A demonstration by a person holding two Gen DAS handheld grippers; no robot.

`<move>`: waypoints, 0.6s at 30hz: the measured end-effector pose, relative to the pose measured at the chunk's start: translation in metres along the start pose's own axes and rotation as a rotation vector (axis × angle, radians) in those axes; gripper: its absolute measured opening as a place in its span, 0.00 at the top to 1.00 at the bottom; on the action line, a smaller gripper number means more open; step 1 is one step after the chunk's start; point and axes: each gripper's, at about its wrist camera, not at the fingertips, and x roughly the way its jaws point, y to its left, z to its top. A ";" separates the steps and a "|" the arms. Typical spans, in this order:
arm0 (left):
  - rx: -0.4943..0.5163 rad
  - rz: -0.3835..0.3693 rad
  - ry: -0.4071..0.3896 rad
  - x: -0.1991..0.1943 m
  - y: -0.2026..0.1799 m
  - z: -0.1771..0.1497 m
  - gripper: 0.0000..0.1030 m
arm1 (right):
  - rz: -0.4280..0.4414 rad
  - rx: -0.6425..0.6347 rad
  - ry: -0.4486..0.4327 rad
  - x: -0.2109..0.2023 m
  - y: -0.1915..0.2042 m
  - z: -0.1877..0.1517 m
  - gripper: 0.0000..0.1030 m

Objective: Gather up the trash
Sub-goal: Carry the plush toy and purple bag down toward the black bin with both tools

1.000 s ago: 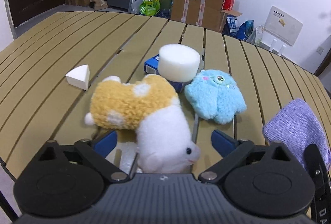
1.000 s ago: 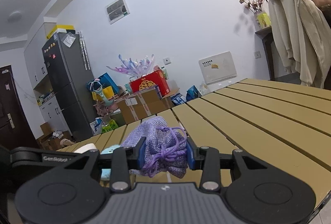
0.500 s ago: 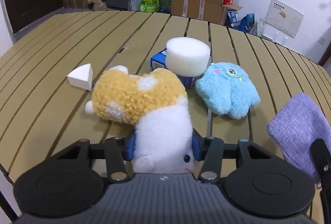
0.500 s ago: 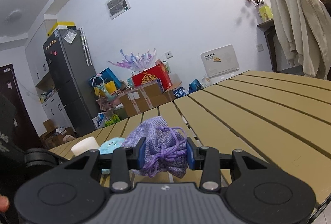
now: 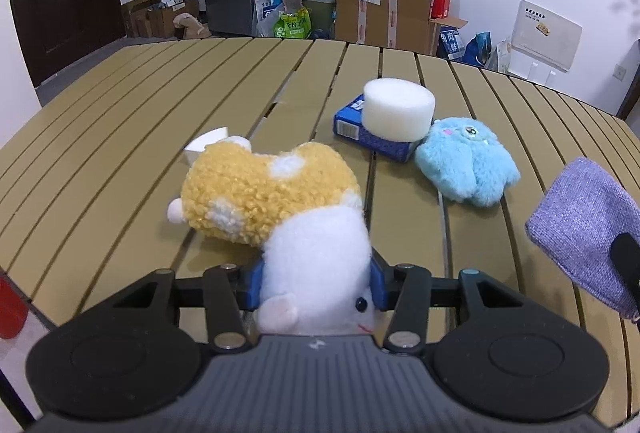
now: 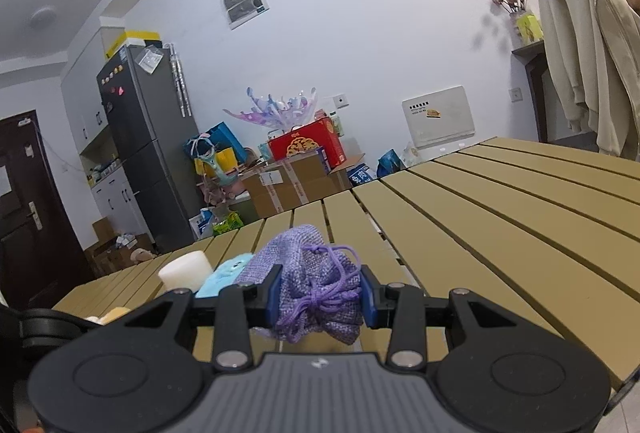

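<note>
The left tool (image 5: 316,283), wide open a second ago, has closed its blue pads on the white head of the yellow-and-white plush (image 5: 280,217), which has shifted slightly, near the tabletop's (image 5: 120,137) near edge. So the pick-up looks secured; lifting comes next. The right tool (image 6: 319,293) stays clamped on the purple drawstring pouch (image 6: 316,285), presumably the collecting bag.

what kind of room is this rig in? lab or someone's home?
Most likely a lived-in home, a dining or kitchen corner: a slatted wooden table, a grey fridge with magnets on its door, a hoodie hung up, and taped cardboard boxes stacked with gift bags by the wall.
</note>
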 end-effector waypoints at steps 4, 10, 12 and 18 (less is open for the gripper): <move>0.009 -0.005 -0.017 -0.013 0.010 -0.004 0.52 | 0.002 -0.025 -0.001 -0.014 0.005 0.003 0.64; 0.030 -0.010 -0.033 -0.032 0.023 -0.018 0.52 | 0.007 -0.045 -0.003 -0.040 0.011 0.002 0.64; 0.035 -0.012 -0.038 -0.040 0.028 -0.022 0.52 | 0.010 -0.055 -0.003 -0.050 0.014 0.000 0.64; 0.059 -0.022 -0.070 -0.068 0.040 -0.036 0.52 | 0.023 -0.079 -0.002 -0.083 0.021 -0.003 0.64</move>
